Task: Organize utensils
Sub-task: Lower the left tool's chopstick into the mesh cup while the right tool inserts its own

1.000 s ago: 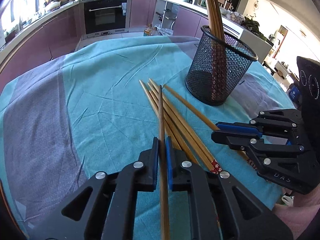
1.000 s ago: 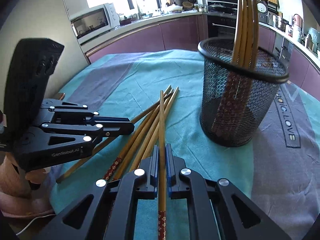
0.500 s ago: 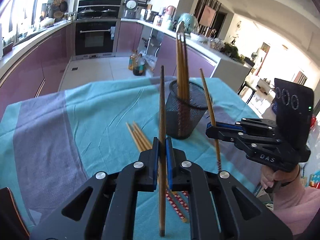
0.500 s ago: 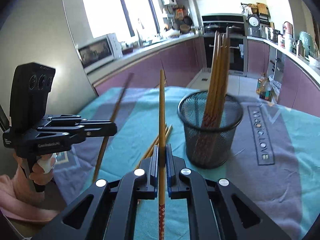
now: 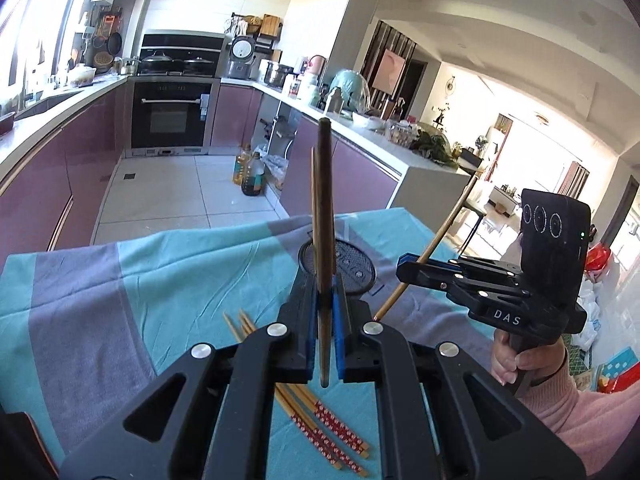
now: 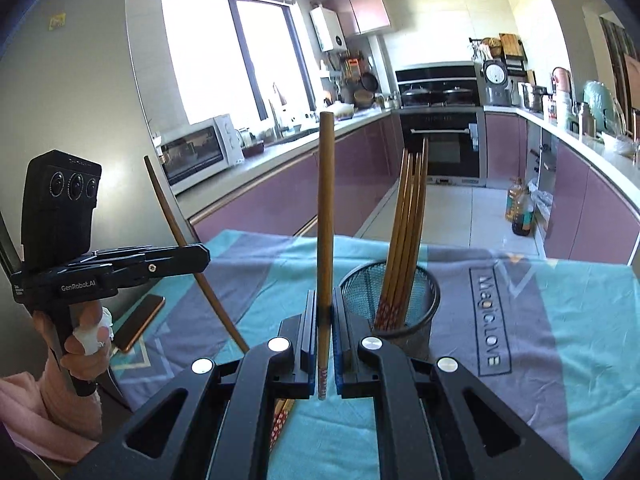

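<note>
My left gripper (image 5: 324,294) is shut on a wooden chopstick (image 5: 324,200) that stands nearly upright between its blue pads, above the table. The black mesh cup (image 5: 356,276) sits just behind it. My right gripper (image 6: 324,300) is shut on another chopstick (image 6: 325,200), also upright, left of the mesh cup (image 6: 424,320), which holds several chopsticks (image 6: 408,220). Each view shows the other gripper: the right one (image 5: 404,270) with its slanted chopstick (image 5: 438,238), the left one (image 6: 204,256) with its chopstick (image 6: 180,232). Several loose chopsticks (image 5: 324,420) with red patterned ends lie on the cloth below.
A teal and grey cloth (image 5: 120,300) covers the table. A phone (image 6: 140,322) lies near the table's left edge in the right wrist view. A person's hand (image 5: 516,360) and pink sleeve hold the right gripper's handle. Kitchen counters and an oven stand beyond the table.
Both grippers have risen from the table, each carrying one chopstick out of the pile. The chopsticks now point upward, and the mesh cup sits lower in both views.
</note>
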Demonstrator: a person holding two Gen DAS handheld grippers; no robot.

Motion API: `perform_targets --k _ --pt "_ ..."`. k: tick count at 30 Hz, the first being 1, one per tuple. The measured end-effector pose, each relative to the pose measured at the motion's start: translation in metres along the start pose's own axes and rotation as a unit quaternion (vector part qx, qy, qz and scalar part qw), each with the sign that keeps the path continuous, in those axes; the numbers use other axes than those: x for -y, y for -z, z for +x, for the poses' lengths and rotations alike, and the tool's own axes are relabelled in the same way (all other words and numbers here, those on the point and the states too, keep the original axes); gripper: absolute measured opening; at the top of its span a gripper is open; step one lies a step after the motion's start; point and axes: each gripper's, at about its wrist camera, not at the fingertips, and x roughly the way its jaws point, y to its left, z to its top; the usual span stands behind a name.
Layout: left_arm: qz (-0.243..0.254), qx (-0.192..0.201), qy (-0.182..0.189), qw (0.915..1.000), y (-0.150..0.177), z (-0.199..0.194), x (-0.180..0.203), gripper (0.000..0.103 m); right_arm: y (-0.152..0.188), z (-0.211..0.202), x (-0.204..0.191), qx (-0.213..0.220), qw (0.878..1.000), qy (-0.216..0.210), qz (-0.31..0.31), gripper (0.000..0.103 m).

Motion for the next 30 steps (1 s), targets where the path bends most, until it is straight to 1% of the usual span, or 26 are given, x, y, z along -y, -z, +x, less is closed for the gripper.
perform_targets --k 13,17,21,27,28,30 --pt "0.015 0.049 0.023 0.9984 -0.055 -0.004 0.025 0.007 -0.042 -0.029 0.004 0.059 0.998 0.014 -0.011 0.006" --pt "0.025 0.064 0.021 0.9974 -0.071 -0.007 0.036 0.007 -0.052 -0.031 0.007 0.070 0.997 0.021 -0.013 0.006" --pt "0.033 0.070 0.013 0.9969 -0.082 -0.005 0.044 0.007 -0.058 -0.025 0.011 0.073 0.997 0.028 -0.013 0.006" --pt "0.048 0.074 -0.019 0.9959 -0.092 0.007 0.050 0.007 -0.055 -0.012 0.014 0.063 0.997 0.044 -0.015 0.006" --pt "0.051 0.070 -0.028 0.9959 -0.092 0.013 0.051 0.008 -0.054 -0.007 0.016 0.058 0.997 0.044 -0.013 0.006" --pt "0.051 0.057 -0.031 0.9966 -0.091 0.022 0.051 0.007 -0.052 -0.001 0.017 0.051 0.997 0.048 -0.011 0.006"
